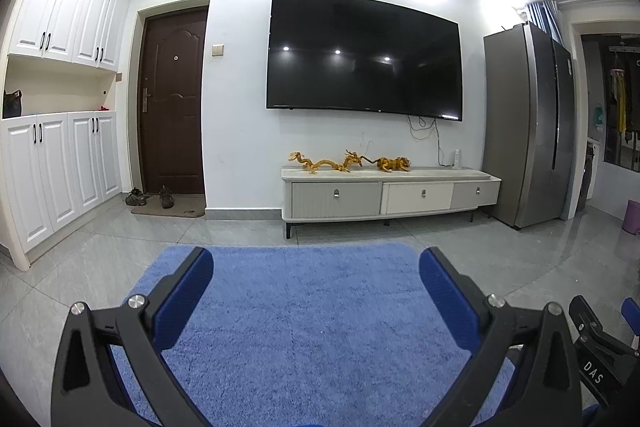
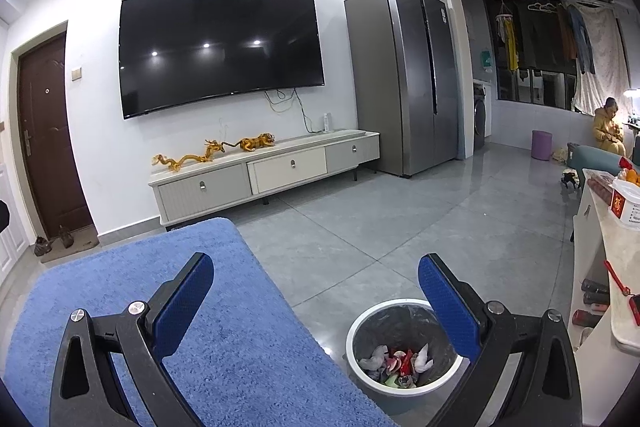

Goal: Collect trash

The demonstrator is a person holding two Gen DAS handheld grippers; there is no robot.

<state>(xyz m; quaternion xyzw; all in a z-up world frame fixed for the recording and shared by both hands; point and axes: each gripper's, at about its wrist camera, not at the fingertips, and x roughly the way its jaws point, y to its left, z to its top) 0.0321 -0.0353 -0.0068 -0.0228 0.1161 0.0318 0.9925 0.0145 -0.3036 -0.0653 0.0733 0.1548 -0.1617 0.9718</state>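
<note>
The only legible lettering was "DAS", printed in white capitals on the black plastic body of the right gripper (image 1: 600, 359), seen at the lower right edge of the left wrist view. A red-and-white box (image 2: 624, 205) on the pale side counter carried print too small to read.

We're seeing the white round trash bin (image 2: 402, 347) standing upright beside the blue rug, crumpled trash (image 2: 396, 361) lying inside.
</note>
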